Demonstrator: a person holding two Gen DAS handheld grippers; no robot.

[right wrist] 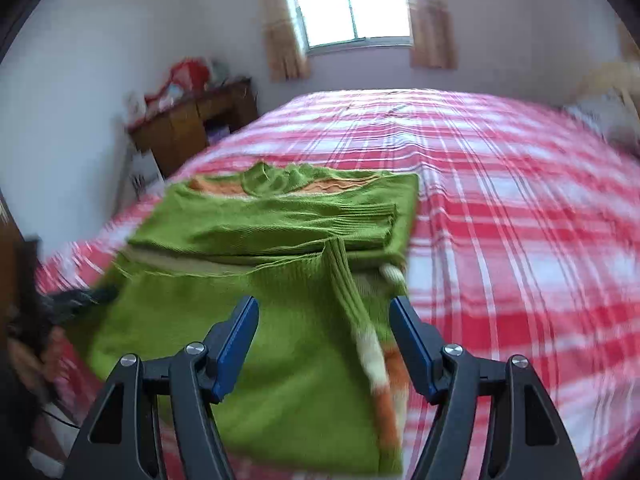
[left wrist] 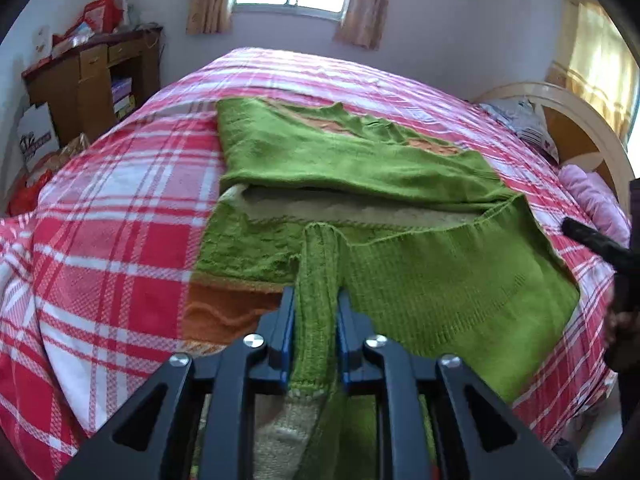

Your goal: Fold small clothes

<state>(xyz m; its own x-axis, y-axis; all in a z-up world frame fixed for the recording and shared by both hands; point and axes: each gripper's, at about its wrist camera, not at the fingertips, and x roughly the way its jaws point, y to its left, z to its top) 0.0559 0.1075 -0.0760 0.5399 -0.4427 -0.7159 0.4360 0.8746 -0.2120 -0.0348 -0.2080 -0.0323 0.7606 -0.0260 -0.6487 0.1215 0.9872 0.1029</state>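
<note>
A green knitted sweater (left wrist: 360,152) with orange and cream trim lies partly folded on the red-and-white plaid bed cover (left wrist: 120,200). My left gripper (left wrist: 316,296) is shut on its ribbed green sleeve (left wrist: 318,272), which runs up between the blue pads. In the right wrist view the sweater (right wrist: 280,216) lies ahead, the sleeve (right wrist: 344,280) stretched across its lower half. My right gripper (right wrist: 324,320) hovers over that half, open, its jaws wide apart and not pressing on the cloth. Its dark finger (left wrist: 592,240) shows at the right edge of the left wrist view.
A wooden cabinet (left wrist: 92,80) with red bags on top stands by the wall at the left. Bags (left wrist: 36,140) sit on the floor beside it. A curved headboard (left wrist: 560,112) and a pink pillow (left wrist: 596,200) are at the right. The plaid cover (right wrist: 500,200) spreads wide to the sweater's right.
</note>
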